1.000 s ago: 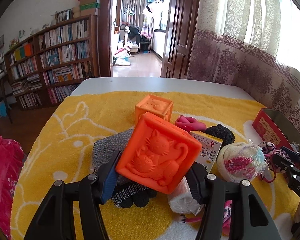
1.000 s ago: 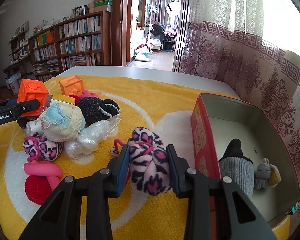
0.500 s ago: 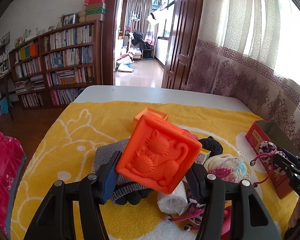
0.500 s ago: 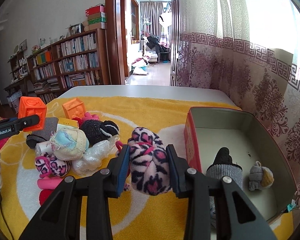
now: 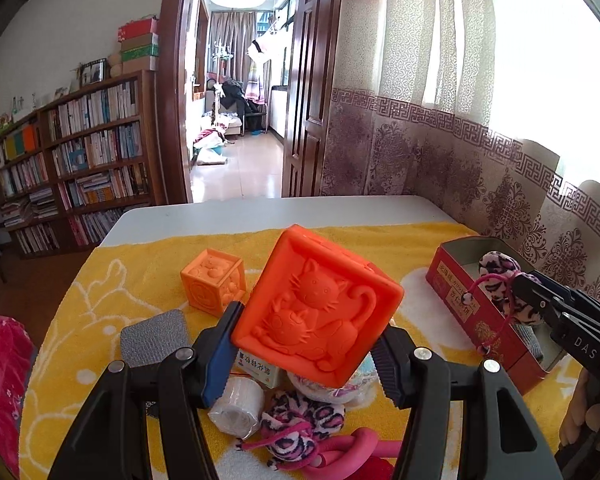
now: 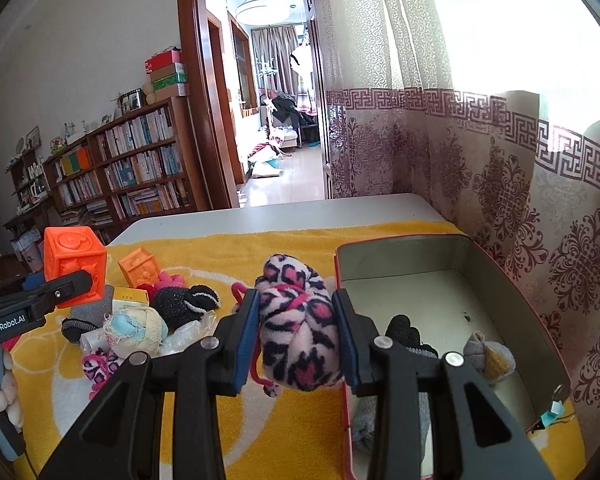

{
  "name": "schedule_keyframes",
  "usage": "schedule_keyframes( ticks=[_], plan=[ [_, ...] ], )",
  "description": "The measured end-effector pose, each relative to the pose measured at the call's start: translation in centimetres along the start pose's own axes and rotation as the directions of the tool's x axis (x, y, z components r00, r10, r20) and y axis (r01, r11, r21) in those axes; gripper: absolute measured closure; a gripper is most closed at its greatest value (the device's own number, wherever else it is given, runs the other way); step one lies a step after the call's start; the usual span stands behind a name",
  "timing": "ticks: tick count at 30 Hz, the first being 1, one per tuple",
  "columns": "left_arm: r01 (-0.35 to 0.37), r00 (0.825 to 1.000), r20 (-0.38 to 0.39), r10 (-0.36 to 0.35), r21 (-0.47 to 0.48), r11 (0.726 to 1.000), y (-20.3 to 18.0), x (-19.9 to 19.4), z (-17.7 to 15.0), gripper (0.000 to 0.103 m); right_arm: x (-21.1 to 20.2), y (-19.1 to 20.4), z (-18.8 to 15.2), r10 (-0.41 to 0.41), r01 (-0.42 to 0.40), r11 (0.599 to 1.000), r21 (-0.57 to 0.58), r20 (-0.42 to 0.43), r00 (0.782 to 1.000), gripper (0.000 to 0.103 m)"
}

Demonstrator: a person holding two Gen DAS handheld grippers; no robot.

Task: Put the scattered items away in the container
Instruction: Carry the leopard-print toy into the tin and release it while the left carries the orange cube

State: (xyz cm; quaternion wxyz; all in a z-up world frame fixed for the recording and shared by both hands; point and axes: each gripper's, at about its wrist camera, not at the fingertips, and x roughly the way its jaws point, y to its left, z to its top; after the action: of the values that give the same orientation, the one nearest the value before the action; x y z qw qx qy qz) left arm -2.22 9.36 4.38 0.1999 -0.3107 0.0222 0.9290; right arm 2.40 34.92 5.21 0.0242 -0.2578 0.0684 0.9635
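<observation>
Both grippers have risen since a second ago. Left gripper, marked "GenRobot.AI", pinches the orange cat cube, tilted, cat face toward the camera. Right gripper, marked "DAS", clamps the leopard-print roll, long axis upright, just left of the red tin wall.

The left gripper points down a bit, and its two fingers squeeze an orange block. The right gripper points down a bit too, and its fingers squeeze a spotted soft bundle.
</observation>
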Motion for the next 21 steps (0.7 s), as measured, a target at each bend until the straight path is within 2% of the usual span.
schedule_keyframes(
  ticks=[7,12,21],
  plan=[
    [0.076,0.997,-0.001,-0.076,0.080,0.994,-5.5,0.5,1.0,0.041,-1.6,-2.8,1.2,-0.044,0.041,0.997,0.073,0.041,0.998,0.063],
    [0.140,0.990,-0.012,-0.140,0.138,0.981,-9.7,1.0,1.7,0.041,-3.6,-5.2,1.8,-0.130,0.125,0.990,0.070,0.076,0.989,0.063],
    [0.249,0.969,-0.045,-0.245,0.222,0.943,-17.2,2.4,1.9,0.041,-4.5,-9.9,0.5,-0.196,0.191,0.974,0.119,0.031,0.980,0.063]
  ],
)
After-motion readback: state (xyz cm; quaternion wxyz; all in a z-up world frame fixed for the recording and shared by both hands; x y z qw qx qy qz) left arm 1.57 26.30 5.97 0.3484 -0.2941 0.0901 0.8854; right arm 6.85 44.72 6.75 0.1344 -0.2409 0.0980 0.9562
